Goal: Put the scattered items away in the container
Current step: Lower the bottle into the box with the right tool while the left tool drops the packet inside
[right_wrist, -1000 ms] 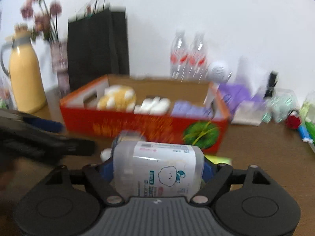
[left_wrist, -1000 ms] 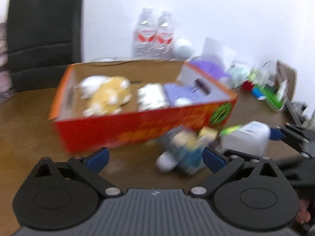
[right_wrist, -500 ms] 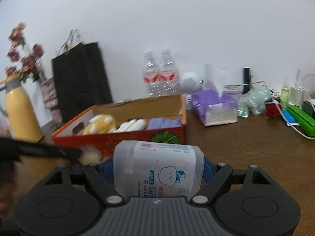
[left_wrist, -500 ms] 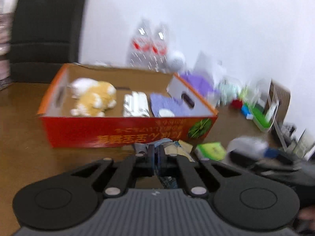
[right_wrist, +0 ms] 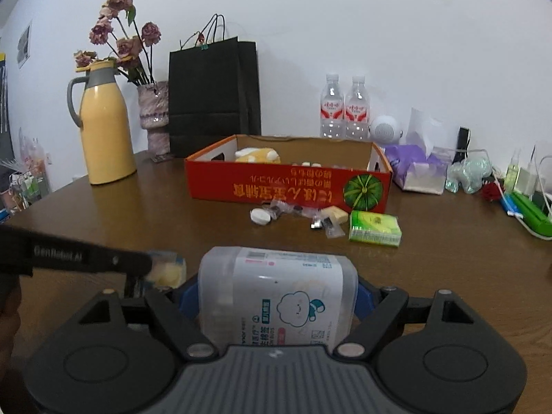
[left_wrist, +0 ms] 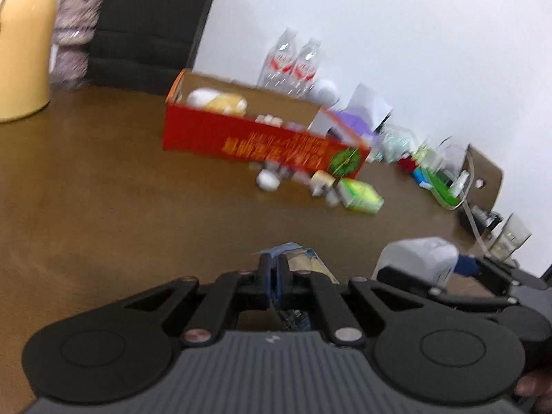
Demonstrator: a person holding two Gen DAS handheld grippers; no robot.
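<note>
The right gripper [right_wrist: 277, 293] is closed on a translucent plastic tub [right_wrist: 277, 293], its blue pads pressed against both sides. The tub's label shows a cartoon cloud face, a barcode and small Chinese print too fine to read. The left gripper [left_wrist: 274, 276] has its fingers pinched almost together on a thin packet [left_wrist: 303, 262] with blue and pale yellow showing; most of the packet is hidden behind the fingers, so what it is stays unclear. In the right wrist view the left gripper's side reads "GenRobot.AI".

The red cardboard box [right_wrist: 288, 186] sits far across the brown table [right_wrist: 138, 220], printed with upside-down yellow Chinese characters and a green pumpkin picture. A yellow and white plush toy [right_wrist: 257, 155] lies inside at the left end. Just in front of the box lie a white round lid [right_wrist: 260, 216], small clear wrapped sweets [right_wrist: 293, 208] and a green tissue pack [right_wrist: 375, 228]. Behind stand two water bottles [right_wrist: 343, 110] with red labels.
</note>
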